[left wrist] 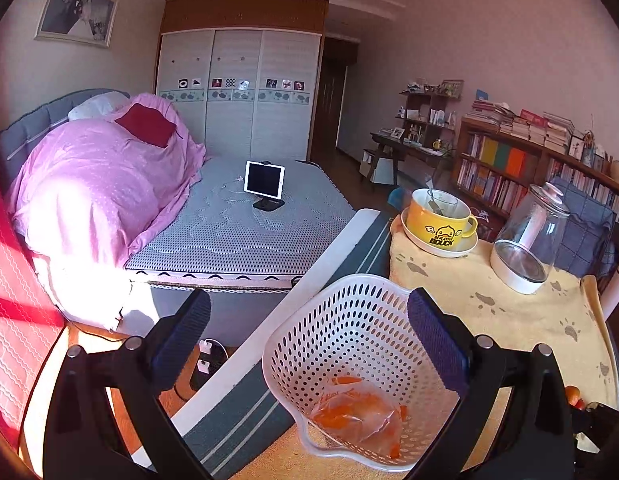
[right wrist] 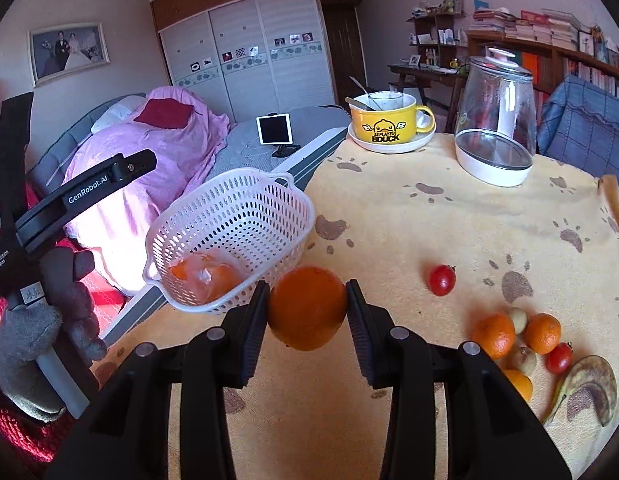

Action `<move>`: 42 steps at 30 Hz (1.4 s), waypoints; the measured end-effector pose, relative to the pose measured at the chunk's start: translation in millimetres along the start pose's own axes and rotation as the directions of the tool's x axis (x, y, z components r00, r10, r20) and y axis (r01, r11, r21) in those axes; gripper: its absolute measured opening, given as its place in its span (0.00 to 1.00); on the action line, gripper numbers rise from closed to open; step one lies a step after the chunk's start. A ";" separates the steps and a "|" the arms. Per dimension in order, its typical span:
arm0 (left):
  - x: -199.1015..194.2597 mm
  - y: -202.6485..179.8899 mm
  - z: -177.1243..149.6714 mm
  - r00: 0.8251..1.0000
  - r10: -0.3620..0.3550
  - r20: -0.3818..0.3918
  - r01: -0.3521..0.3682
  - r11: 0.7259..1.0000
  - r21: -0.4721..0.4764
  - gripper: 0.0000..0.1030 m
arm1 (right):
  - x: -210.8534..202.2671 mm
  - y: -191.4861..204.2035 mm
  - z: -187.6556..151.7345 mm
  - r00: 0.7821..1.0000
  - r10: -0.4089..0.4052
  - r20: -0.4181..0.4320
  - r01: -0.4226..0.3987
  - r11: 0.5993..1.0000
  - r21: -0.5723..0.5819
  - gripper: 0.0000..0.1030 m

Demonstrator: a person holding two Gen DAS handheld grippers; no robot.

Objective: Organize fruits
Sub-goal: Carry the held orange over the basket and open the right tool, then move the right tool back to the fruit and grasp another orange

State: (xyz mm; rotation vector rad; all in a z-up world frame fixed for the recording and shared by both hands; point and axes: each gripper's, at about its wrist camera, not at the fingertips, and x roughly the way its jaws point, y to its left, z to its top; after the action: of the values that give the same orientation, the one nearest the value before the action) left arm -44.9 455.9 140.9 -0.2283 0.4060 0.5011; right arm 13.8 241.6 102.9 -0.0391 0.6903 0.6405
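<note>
My right gripper [right wrist: 307, 296] is shut on a large orange [right wrist: 307, 308], held just right of the near corner of a white perforated basket [right wrist: 229, 216]. In the basket lies a clear bag of orange pieces [right wrist: 205, 276]. My left gripper [left wrist: 309, 320] is open above the basket [left wrist: 349, 320], its right finger over the rim and its left finger out past the table edge; nothing is between them. The bag [left wrist: 361, 412] shows below. A cherry tomato [right wrist: 441, 280] lies alone. Tangerines [right wrist: 493, 334], another tomato [right wrist: 559, 358] and a browned banana [right wrist: 589, 388] cluster at the right.
A yellow paw-print cloth [right wrist: 409, 220] covers the table. A yellow duck mug on a saucer [right wrist: 383, 122] and a glass jar with a white base [right wrist: 495, 120] stand at the back. The basket sits at the table's left edge, beside a bed [left wrist: 237, 232]. A gloved hand [right wrist: 49, 320] holds the left gripper.
</note>
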 end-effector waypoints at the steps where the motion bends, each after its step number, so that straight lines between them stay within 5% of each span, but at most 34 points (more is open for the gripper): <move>1: -0.3 1.5 0.5 1.000 0.000 0.001 0.000 1.000 -0.003 0.97 | 5.6 7.1 5.8 1.000 0.010 0.000 -0.010 1.000 -0.007 0.38; 8: -3.4 6.9 4.9 1.000 0.006 0.012 -0.005 1.000 -0.019 0.97 | 43.7 40.0 38.3 0.999 0.036 0.002 -0.036 0.999 -0.018 0.39; 12: -4.8 8.6 5.5 1.000 0.014 0.015 -0.013 0.999 -0.029 0.97 | 52.4 38.2 43.7 0.999 0.031 0.009 -0.031 0.999 0.022 0.53; 19: -2.1 14.5 5.9 0.999 0.039 0.001 -0.039 0.997 -0.072 0.97 | 48.4 21.7 27.5 1.000 0.015 0.002 -0.015 0.997 0.079 0.55; 29: -14.8 -6.0 -0.2 0.997 0.067 0.047 -0.068 0.998 0.006 0.97 | 28.9 0.9 7.3 1.000 -0.026 0.014 0.024 0.991 0.135 0.60; 42: -22.9 -29.4 -6.4 0.999 0.000 0.034 -0.003 0.997 0.081 0.97 | 7.7 -41.2 -14.3 0.995 -0.096 0.009 0.092 0.970 0.226 0.66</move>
State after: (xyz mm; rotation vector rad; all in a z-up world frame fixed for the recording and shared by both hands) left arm -50.4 419.2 148.3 -0.1409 0.3925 0.4881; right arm 33.2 208.9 80.0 0.1437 0.7342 0.4680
